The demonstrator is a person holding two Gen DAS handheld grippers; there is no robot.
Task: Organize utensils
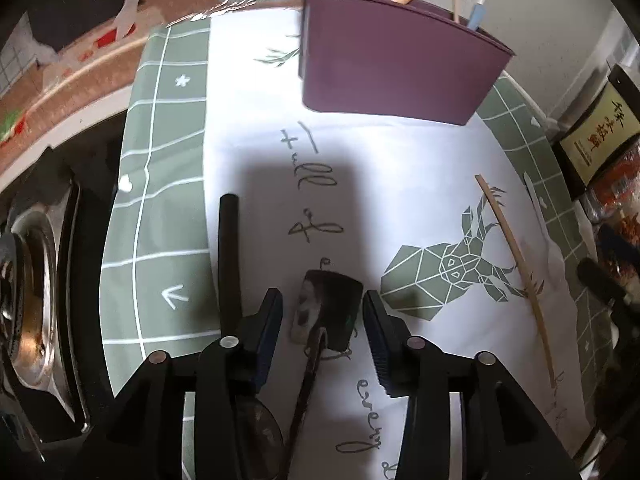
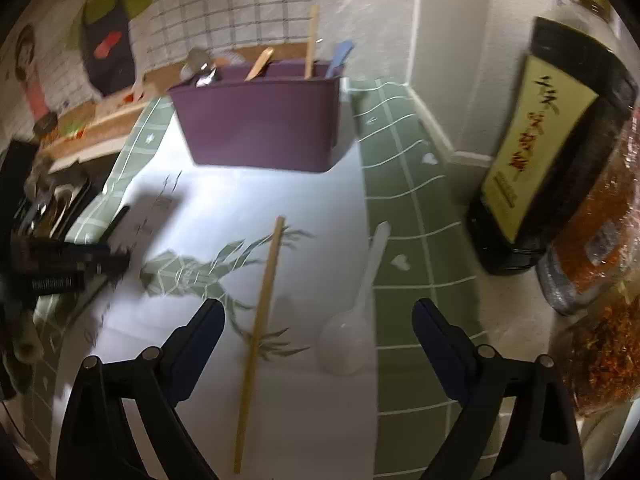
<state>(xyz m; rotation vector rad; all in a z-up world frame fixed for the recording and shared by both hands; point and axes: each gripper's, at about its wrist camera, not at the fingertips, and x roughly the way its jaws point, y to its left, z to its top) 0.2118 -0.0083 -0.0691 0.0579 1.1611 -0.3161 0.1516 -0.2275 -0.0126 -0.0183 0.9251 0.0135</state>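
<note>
- Kitchen counter [image 2: 404, 184] under a green-grid and white printed mat; tiled wall behind; stove [image 1: 36, 300] off the left edge; dark sauce bottle [image 2: 536, 152] and chili jars at the right.
- Purple utensil holder [image 1: 396, 68] stands at the back of the mat; wooden and blue handles already poke out of it; that is presumably the target.
- Loose on the mat: a bamboo chopstick [image 2: 260, 320], a clear plastic spoon [image 2: 356, 312] just beside it, a black stick [image 1: 229, 264] near the left green border, and a dark spatula-like utensil [image 1: 328, 312] with a flat patterned head.
- Left gripper [image 1: 324, 332] points steeply down, jaws partly apart and straddling the dark utensil's head; gaps show on both sides, so nothing is held; whether the head rests on the mat cannot be told.
- Right gripper [image 2: 320, 344] is spread wide and empty above the chopstick and spoon; neither touches a pad.
- Step in hand, judged: picking up the next loose piece.
- Advice for the left: take the neck or handle rather than the wide head; centre it between the pads before closing.
- For the right: go for the chopstick near mid-length, jaws across its axis; a thin stick will likely roll, so come down square; keep clear of the spoon.
</note>
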